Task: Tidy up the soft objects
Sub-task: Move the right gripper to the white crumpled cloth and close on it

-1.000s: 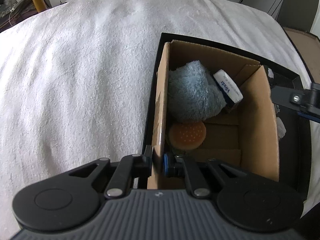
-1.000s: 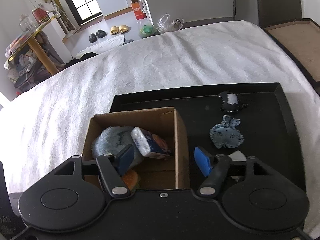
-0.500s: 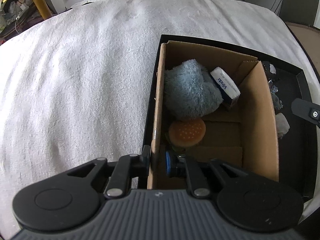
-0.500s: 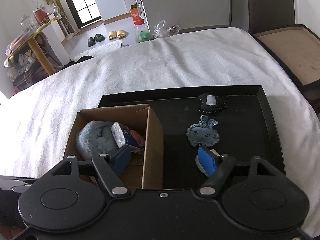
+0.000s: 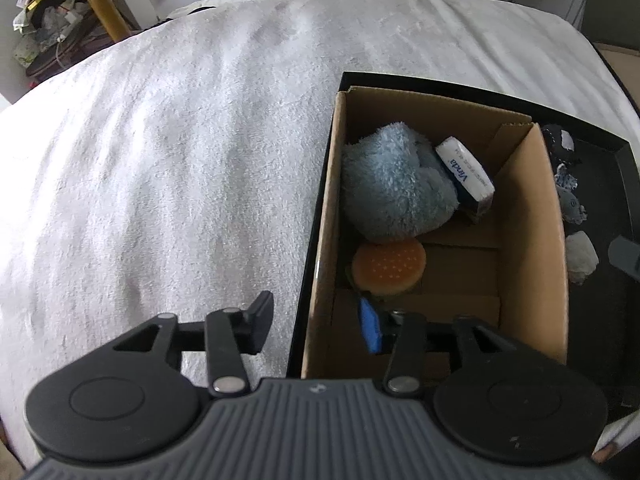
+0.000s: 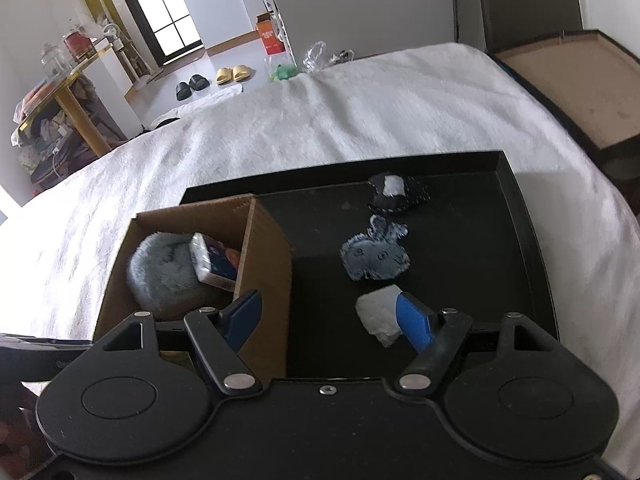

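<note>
A cardboard box (image 5: 552, 240) stands at the left end of a black tray (image 6: 480, 240). In it lie a fluffy blue plush (image 5: 396, 184), a tissue pack (image 5: 464, 172) and a small burger toy (image 5: 388, 266). My left gripper (image 5: 316, 326) straddles the box's left wall, its jaws opening and no longer pressing it. On the tray's bare part lie a white soft lump (image 6: 378, 314), a denim fabric piece (image 6: 374, 256) and a black piece with a white patch (image 6: 394, 192). My right gripper (image 6: 328, 318) hangs open over the tray, its right finger beside the white lump.
The tray rests on a wide white towel-covered surface (image 5: 160, 160). A brown board in a dark frame (image 6: 568, 92) lies off the far right corner. A yellow-legged table (image 6: 76, 92) and slippers (image 6: 232, 74) stand on the floor beyond.
My left gripper's jaws, shut on the box's left wall before, have spread apart. My right gripper has shifted right from over the box to over the tray, close to the white lump.
</note>
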